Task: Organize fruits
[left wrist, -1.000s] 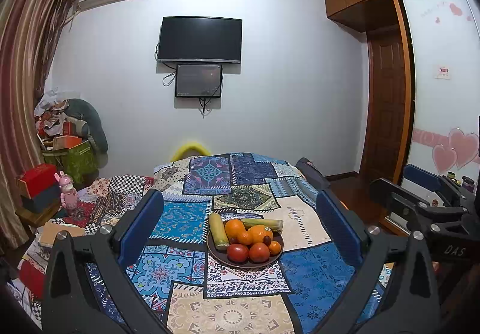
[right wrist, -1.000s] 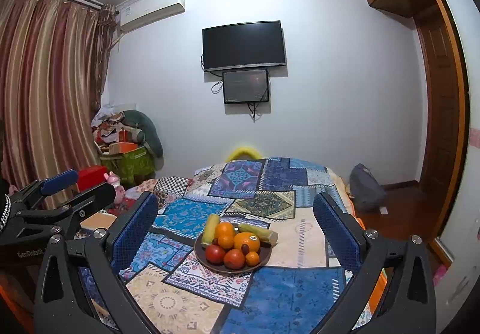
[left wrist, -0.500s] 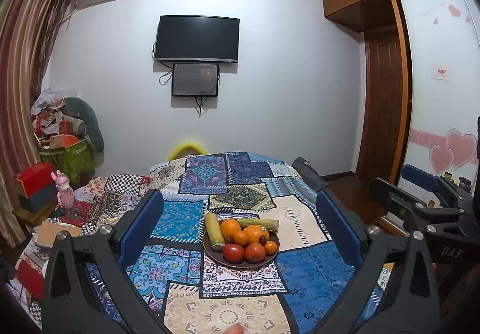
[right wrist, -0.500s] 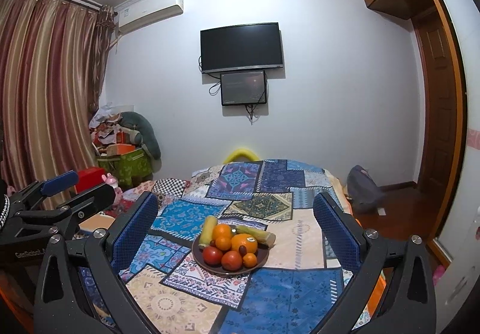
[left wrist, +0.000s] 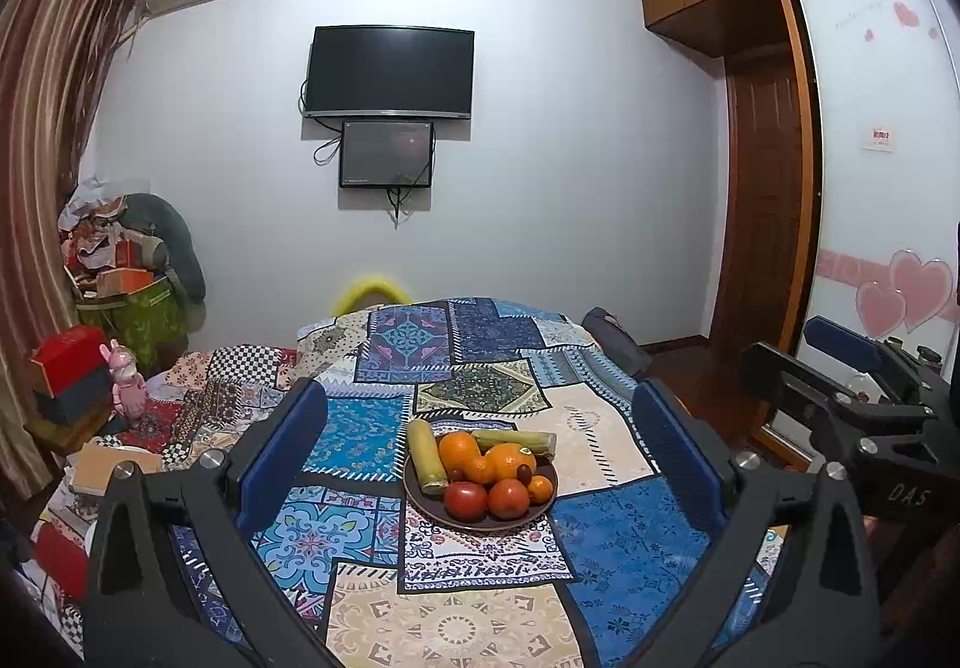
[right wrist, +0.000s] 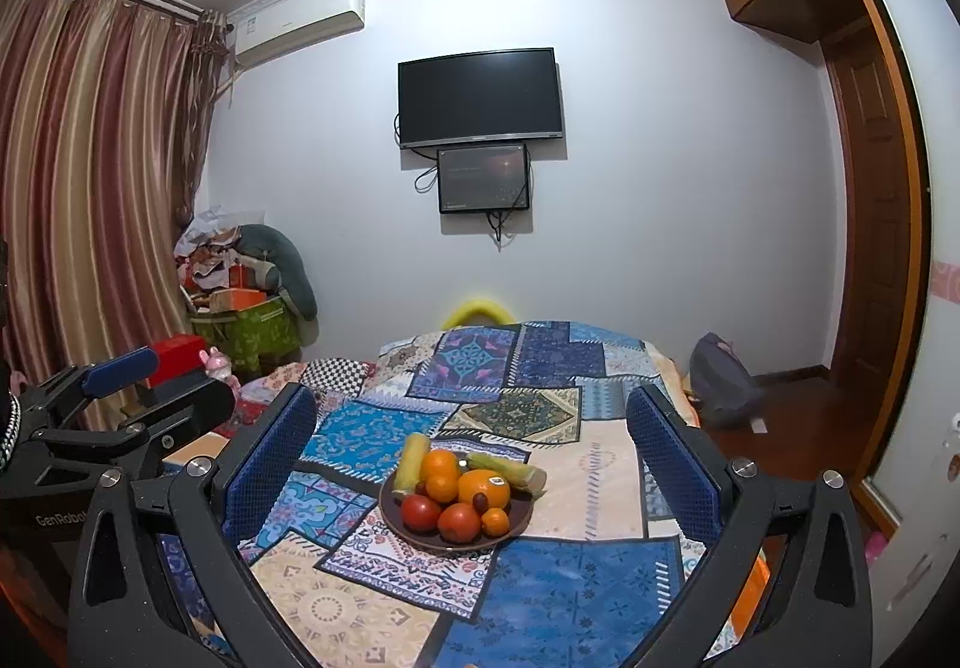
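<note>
With the fruits (left wrist: pixel 483 467) all piled on the plate (left wrist: pixel 420 503) mid-bed (left wrist: pixel 630 554), I hold left gripper (left wrist: pixel 480 455) and right gripper (right wrist: pixel 471 458) well short, fingers wide and empty; fits pre-sort or finished, so I call no move.

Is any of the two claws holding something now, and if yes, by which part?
Nothing is held. The left claw and the right claw are both wide open and empty; all the fruit lies on the brown plate.
</note>
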{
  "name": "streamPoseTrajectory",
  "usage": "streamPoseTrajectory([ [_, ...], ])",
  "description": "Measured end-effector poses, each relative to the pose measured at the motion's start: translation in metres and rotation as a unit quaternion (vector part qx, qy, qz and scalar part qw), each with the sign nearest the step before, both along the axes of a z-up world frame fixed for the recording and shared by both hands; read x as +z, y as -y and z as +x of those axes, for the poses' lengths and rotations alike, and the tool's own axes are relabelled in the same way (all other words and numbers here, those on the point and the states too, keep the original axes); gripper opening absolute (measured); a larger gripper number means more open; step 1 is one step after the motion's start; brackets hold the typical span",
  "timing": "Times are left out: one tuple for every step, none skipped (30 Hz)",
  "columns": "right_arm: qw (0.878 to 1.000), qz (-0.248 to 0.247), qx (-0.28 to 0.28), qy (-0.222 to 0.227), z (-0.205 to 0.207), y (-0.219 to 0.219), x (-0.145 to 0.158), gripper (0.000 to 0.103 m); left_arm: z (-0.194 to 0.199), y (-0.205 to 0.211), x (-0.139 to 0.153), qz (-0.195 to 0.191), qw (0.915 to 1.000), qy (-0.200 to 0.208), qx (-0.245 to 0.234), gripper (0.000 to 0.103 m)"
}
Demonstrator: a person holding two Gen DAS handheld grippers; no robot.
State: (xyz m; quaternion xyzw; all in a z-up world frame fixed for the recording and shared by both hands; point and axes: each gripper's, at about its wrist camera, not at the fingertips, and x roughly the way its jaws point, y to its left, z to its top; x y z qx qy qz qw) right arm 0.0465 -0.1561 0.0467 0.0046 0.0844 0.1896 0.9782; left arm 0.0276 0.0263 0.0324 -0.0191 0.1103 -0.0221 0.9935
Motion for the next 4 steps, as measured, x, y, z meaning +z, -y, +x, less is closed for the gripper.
streamPoseTrajectory([
  [1.0, 0.0, 0.0, 0.0, 0.0004, -0.0002, 0.0005, 0.103, 0.0001, -0.0001, -0.0002, -0.001, 1.0, -0.001, 0.0, 0.103],
  [1.0, -0.001, 0.0, 0.0, 0.0001, -0.0001, 0.0001, 0.103, -0.0001, -0.0005, -0.0005, -0.002, 1.0, -0.001, 0.0, 0.103],
  [1.0, -0.002, 0.0, 0.0, 0.0001, 0.0001, -0.0003, 0.103, -0.0001, -0.0004, -0.0007, -0.002, 1.0, -0.001, 0.0, 0.103],
  [1.0, -0.002, 0.0, 0.0, -0.0001, 0.0002, -0.0009, 0.103, 0.0003, -0.0002, -0.0006, -0.003, 1.0, -0.002, 0.001, 0.103],
])
